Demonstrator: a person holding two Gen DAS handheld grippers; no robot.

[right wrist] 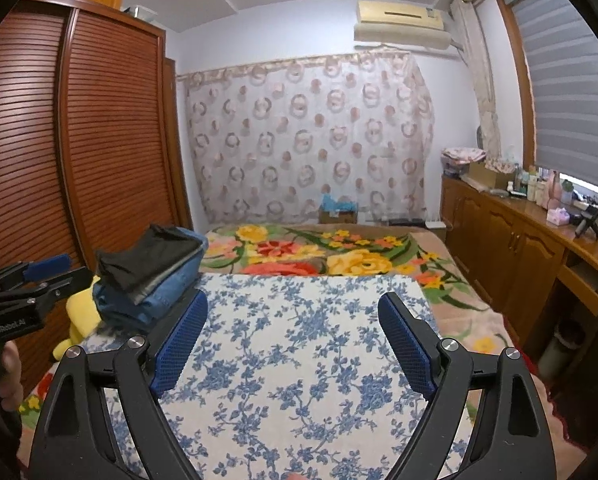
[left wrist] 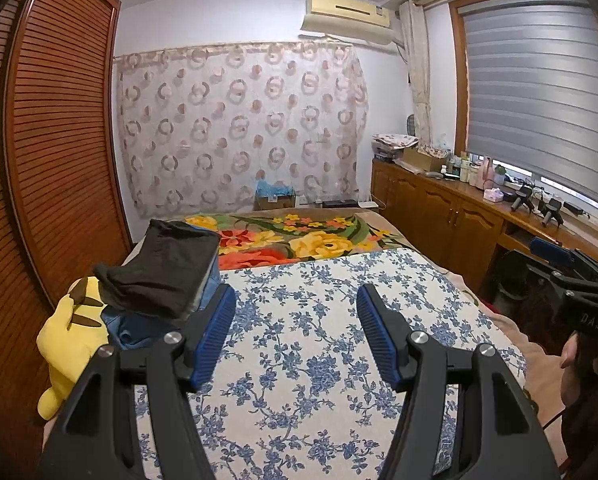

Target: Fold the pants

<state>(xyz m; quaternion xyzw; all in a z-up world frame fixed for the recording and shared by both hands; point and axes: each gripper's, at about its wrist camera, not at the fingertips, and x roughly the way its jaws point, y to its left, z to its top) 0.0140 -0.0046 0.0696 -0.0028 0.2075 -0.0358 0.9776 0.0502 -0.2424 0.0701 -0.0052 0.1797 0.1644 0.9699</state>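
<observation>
On bed's left edge: folded pants stack (left wrist: 159,272) (dark pair topmost); both grippers' jaws spread, nothing held.

Black plastic left gripper (left wrist: 295,316) and right gripper (right wrist: 291,326): ribbed blue pads (left wrist: 215,332), silver screws (left wrist: 418,337), white lettering; bare-skinned hand (right wrist: 9,364).

A home bedroom: bed (left wrist: 339,280), louvred wardrobe (left wrist: 59,140), wall air conditioner (left wrist: 347,14).

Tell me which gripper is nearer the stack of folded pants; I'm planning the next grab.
Left. The left gripper hangs open just right of the stack of folded pants, its finger almost beside it. The right gripper, also open, sits farther right over the floral sheet.
</observation>
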